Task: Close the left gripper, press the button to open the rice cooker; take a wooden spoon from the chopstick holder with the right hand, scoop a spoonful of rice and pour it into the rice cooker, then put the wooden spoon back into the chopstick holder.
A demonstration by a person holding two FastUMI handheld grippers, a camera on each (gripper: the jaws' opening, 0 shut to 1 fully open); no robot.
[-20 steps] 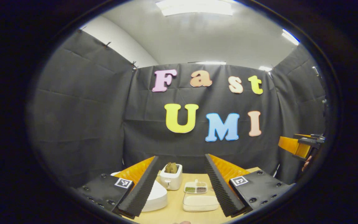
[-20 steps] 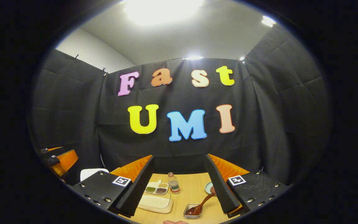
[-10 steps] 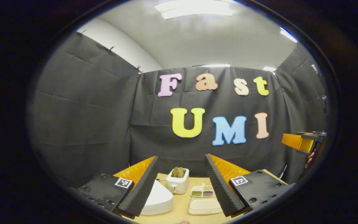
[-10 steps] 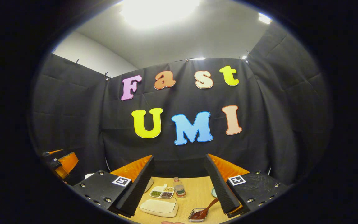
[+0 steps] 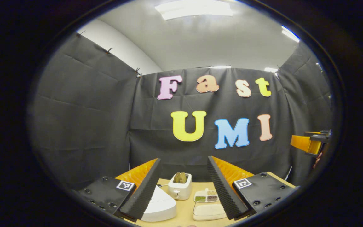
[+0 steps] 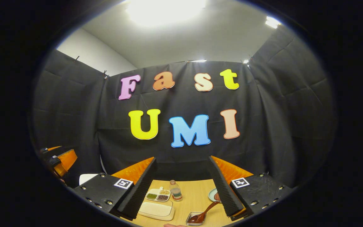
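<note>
Left gripper view: left gripper [image 5: 184, 189] held level above table [image 5: 184, 209], fingers spread, gripping nothing; white rice cooker [image 5: 161, 206] just below left finger, lid down.

Right gripper view: right gripper [image 6: 181, 186] likewise level, spread, empty; wooden spoon [image 6: 202, 213] resting in small holder [image 6: 194, 219] below.

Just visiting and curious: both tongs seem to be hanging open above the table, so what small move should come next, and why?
Probably shutting the left tongs. Their fingers stand wide apart above the closed white rice cooker, and a closed tip would likely suit pressing its button better. The wooden spoon lies untouched.
</note>
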